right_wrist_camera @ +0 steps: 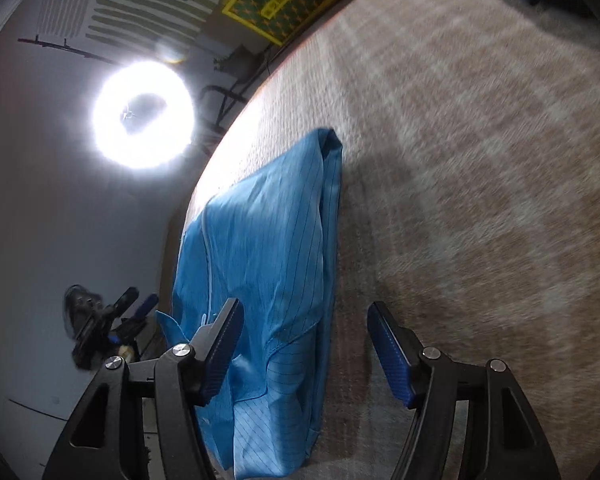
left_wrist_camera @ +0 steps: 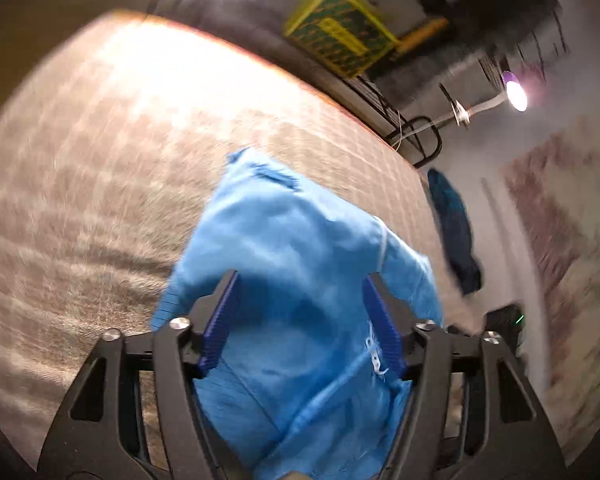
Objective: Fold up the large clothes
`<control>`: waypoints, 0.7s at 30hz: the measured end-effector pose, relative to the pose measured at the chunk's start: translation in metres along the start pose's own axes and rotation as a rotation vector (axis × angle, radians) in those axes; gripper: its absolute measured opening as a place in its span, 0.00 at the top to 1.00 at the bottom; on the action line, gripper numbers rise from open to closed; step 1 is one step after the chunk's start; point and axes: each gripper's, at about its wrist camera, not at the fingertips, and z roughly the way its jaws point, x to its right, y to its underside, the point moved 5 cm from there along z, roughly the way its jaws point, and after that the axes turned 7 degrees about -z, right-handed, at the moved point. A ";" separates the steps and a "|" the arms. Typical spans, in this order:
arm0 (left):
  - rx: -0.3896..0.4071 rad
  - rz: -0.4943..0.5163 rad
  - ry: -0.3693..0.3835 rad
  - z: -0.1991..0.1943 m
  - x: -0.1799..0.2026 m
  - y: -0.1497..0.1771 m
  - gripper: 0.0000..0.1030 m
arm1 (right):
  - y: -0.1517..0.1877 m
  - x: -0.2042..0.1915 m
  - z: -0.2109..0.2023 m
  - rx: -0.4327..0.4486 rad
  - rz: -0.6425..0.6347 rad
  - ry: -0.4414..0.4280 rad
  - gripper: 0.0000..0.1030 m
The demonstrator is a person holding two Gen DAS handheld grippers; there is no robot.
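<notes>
A light blue garment [left_wrist_camera: 300,280] with thin pinstripes lies bunched and partly folded on a beige checked cloth surface [left_wrist_camera: 100,160]. My left gripper [left_wrist_camera: 301,292] is open, its blue pads spread over the garment's middle, near a white zip. In the right wrist view the same garment [right_wrist_camera: 268,260] lies as a long folded strip by the surface's left edge. My right gripper [right_wrist_camera: 303,320] is open, its left pad over the garment and its right pad over the bare cloth. The other gripper [right_wrist_camera: 112,320] shows at lower left, off the surface edge.
A bright ring light [right_wrist_camera: 142,114] stands beyond the surface edge. A yellow and green mat [left_wrist_camera: 339,32] lies on the floor at the back. A dark blue cloth [left_wrist_camera: 455,232] lies on the floor to the right. A second lamp [left_wrist_camera: 515,92] glows at right.
</notes>
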 end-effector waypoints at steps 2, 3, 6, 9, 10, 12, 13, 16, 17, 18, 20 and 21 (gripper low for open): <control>-0.016 -0.035 -0.006 0.007 -0.018 -0.007 0.35 | 0.001 0.001 0.002 -0.008 -0.014 0.009 0.34; -0.024 -0.035 -0.032 0.011 -0.026 -0.011 0.35 | 0.002 0.002 0.003 -0.010 -0.019 0.008 0.34; -0.048 -0.030 -0.068 0.024 -0.043 -0.020 0.35 | 0.003 0.004 0.000 -0.006 -0.013 -0.005 0.36; -0.068 -0.038 -0.046 0.032 -0.056 -0.022 0.35 | 0.008 0.008 -0.007 -0.002 -0.012 -0.003 0.38; -0.087 -0.046 -0.013 0.037 -0.059 -0.022 0.35 | 0.008 0.010 -0.007 0.001 -0.013 0.002 0.38; -0.104 -0.025 0.039 0.049 -0.055 -0.019 0.35 | 0.008 0.013 -0.006 -0.001 -0.020 -0.010 0.39; -0.117 -0.007 0.054 0.053 -0.052 -0.018 0.35 | 0.008 0.013 -0.006 0.004 -0.021 -0.022 0.38; -0.141 -0.028 0.115 0.060 -0.047 -0.019 0.35 | 0.007 0.012 0.000 0.015 -0.017 -0.064 0.39; -0.140 -0.034 0.137 0.062 -0.044 -0.020 0.35 | 0.007 0.011 0.003 0.015 -0.016 -0.081 0.43; -0.145 -0.038 0.149 0.065 -0.042 -0.020 0.35 | 0.009 0.008 0.007 0.009 -0.018 -0.094 0.47; -0.148 -0.031 0.159 0.069 -0.037 -0.019 0.35 | 0.013 0.003 0.016 -0.007 -0.038 -0.101 0.58; -0.138 -0.027 0.155 0.069 -0.036 -0.020 0.36 | 0.016 0.000 0.016 -0.001 -0.054 -0.092 0.58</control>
